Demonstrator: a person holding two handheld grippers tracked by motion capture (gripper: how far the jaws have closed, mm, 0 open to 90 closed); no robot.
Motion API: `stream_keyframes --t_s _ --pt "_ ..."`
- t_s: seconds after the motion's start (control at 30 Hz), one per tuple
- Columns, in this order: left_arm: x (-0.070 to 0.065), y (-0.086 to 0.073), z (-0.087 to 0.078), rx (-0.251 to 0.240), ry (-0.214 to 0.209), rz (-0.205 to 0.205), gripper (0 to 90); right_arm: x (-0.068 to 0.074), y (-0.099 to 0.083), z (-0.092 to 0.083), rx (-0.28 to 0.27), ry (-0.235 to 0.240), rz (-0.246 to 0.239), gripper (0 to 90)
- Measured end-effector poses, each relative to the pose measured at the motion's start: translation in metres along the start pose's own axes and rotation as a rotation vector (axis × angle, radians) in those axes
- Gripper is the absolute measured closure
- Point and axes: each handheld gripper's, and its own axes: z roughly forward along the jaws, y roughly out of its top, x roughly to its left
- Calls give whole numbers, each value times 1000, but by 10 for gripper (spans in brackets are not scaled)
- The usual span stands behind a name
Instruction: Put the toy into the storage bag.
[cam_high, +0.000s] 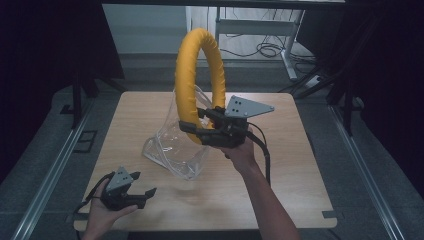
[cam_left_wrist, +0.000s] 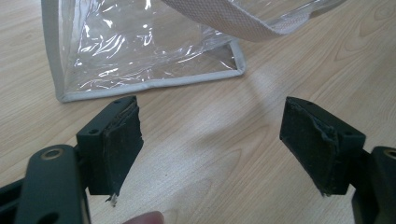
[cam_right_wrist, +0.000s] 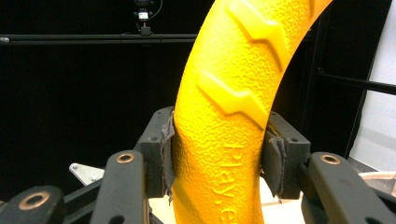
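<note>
Right gripper (cam_high: 192, 129): raised above the table on an outstretched forearm, hand wrapped around its rear, grey plate uppermost, cable trailing back along the wrist. Its jaws point toward the person's left and are clamped on the yellow ring (cam_high: 186, 75), one pad pressed flat against each side of the ring's tube.

Left gripper (cam_high: 142, 192): held low near the person, cradled in the palm, jaws pointing forward and to the right, spread wide apart with nothing between the pads (cam_left_wrist: 122, 144).
</note>
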Motion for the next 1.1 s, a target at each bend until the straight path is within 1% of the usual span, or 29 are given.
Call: stream_keyframes --t_s 0.13,0.4,0.5,0.6,0.9,1.1 --pt "0 0 0 -1 0 0 207 1 0 3 -4 7 -1 510" --pt "1 0 -2 -2 6 3 207 4 2 11 -14 40 5 510" --pt "1 0 -2 -3 6 4 207 7 4 14 -19 46 -1 510" --pt "1 0 -2 -5 4 3 207 11 6 17 -20 53 -18 510" --pt "1 0 -3 -8 6 0 207 13 6 24 -19 77 -13 510" --pt "1 0 -2 -8 6 0 207 12 2 30 -14 89 3 509"
